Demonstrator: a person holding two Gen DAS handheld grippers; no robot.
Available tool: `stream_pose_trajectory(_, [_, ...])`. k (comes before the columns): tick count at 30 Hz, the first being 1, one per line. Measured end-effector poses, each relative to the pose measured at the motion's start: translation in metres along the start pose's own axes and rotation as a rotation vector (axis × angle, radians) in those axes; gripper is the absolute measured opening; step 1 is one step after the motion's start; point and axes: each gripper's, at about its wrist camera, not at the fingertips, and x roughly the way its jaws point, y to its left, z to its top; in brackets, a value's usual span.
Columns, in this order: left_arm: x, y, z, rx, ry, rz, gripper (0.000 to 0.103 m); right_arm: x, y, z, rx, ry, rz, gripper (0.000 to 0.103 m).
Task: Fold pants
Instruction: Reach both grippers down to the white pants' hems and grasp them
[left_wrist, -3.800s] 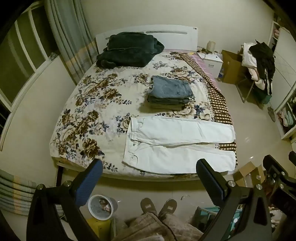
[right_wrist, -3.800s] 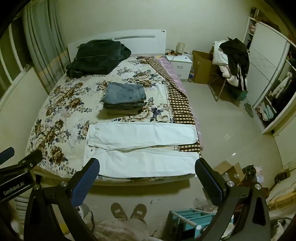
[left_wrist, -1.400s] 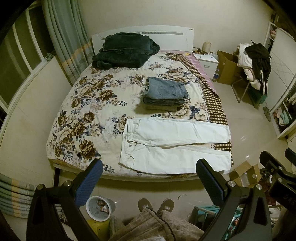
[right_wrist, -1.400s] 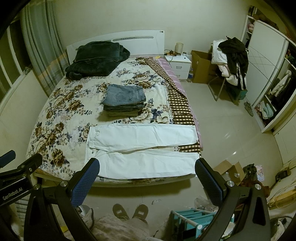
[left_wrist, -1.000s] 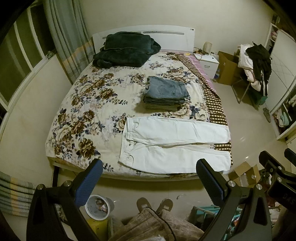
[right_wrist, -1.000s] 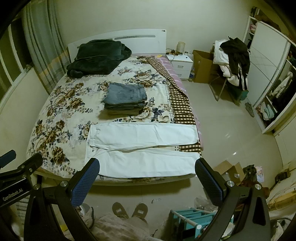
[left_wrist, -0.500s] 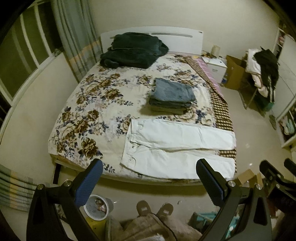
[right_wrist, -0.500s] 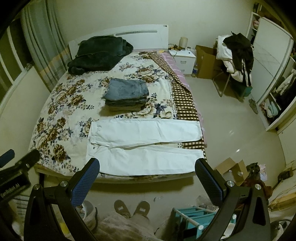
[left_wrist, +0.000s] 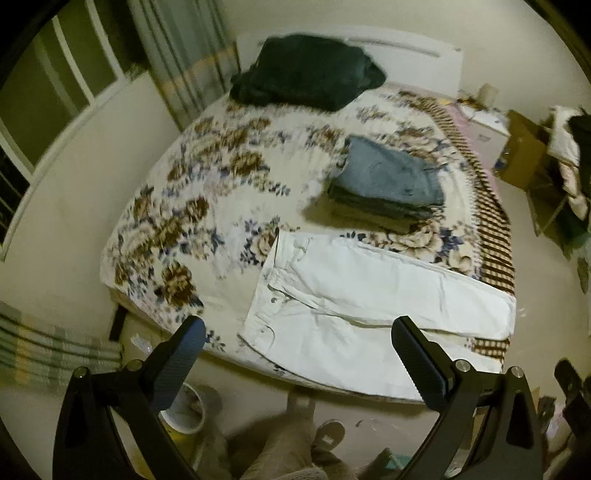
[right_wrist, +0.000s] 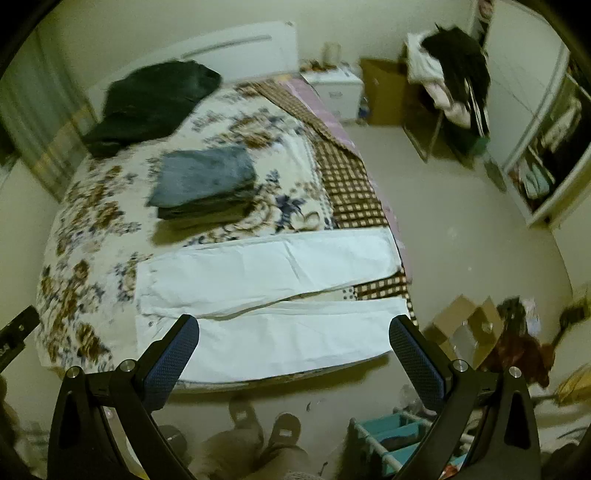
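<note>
The left tool (left_wrist: 293, 343) and right tool (right_wrist: 293, 341) hover wide open, holding nothing, above the white cotton pants (left_wrist: 354, 295) spread flat along the floral bed's (left_wrist: 192, 206) near edge. Soft, light, limp fabric; waistband corners and hems look best for gripping.

Motion blur is smearing the bed's (left_wrist: 177, 206) floral pattern and the folded jeans stack (right_wrist: 205, 184); the left gripper's (left_wrist: 295, 363) finger is covering the white pants' (left_wrist: 369, 291) near-edge hem.

Dim bedroom, floral-covered bed (left_wrist: 207, 206), curtained window (left_wrist: 55, 85), white nightstand (right_wrist: 338, 88), pale floor (right_wrist: 461, 236)
</note>
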Motion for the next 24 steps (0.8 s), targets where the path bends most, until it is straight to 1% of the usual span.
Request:
stream_pose_trajectory(3, [0.055,-0.011,0.022,-0.048,0.076,0.022,0.103,0.058,-0.007,0.024,0.042,0.041,-0.021,0.103])
stream_pose_trajectory(7, [0.129,-0.02,0.049,-0.129,0.175,0.05,0.103,0.151,-0.018,0.062,0.123,0.099,-0.062,0.103])
stream_pose_trajectory(8, [0.152,-0.021,0.059,-0.162,0.202,0.054,0.103,0.171,-0.021,0.07,0.143,0.113,-0.071,0.103])
stream_pose_trajectory(9, [0.17,-0.021,0.066,-0.189,0.221,0.06,0.103,0.201,-0.024,0.083,0.172,0.13,-0.081,0.103])
stream_pose_trajectory(12, [0.231,-0.021,0.086,-0.288,0.293,0.08,0.103,0.264,-0.03,0.109,0.23,0.173,-0.11,0.103])
stream_pose_trajectory(14, [0.271,-0.019,0.096,-0.363,0.341,0.08,0.103,0.315,-0.034,0.124,0.275,0.215,-0.136,0.103])
stream_pose_trajectory(15, [0.294,-0.017,0.101,-0.403,0.366,0.089,0.103,0.347,-0.038,0.133,0.305,0.241,-0.14,0.103])
stream_pose_trajectory(17, [0.337,-0.014,0.108,-0.492,0.413,0.09,0.103,0.386,-0.043,0.139,0.336,0.273,-0.164,0.103])
stream_pose_trajectory(18, [0.363,-0.012,0.11,-0.549,0.439,0.091,0.103,0.416,-0.046,0.146,0.359,0.288,-0.175,0.103])
stream_pose_trajectory(19, [0.38,-0.011,0.112,-0.58,0.456,0.099,0.103,0.429,-0.048,0.143,0.372,0.299,-0.188,0.103])
stream_pose_trajectory(20, [0.398,-0.012,0.112,-0.617,0.477,0.099,0.103,0.453,-0.05,0.145,0.387,0.315,-0.202,0.103])
stream_pose_trajectory(21, [0.418,-0.011,0.112,-0.653,0.493,0.093,0.103,0.467,-0.053,0.144,0.399,0.326,-0.209,0.103])
stream_pose_trajectory(24, [0.468,-0.015,0.113,-0.71,0.538,0.12,0.103,0.531,-0.06,0.147,0.446,0.368,-0.238,0.103])
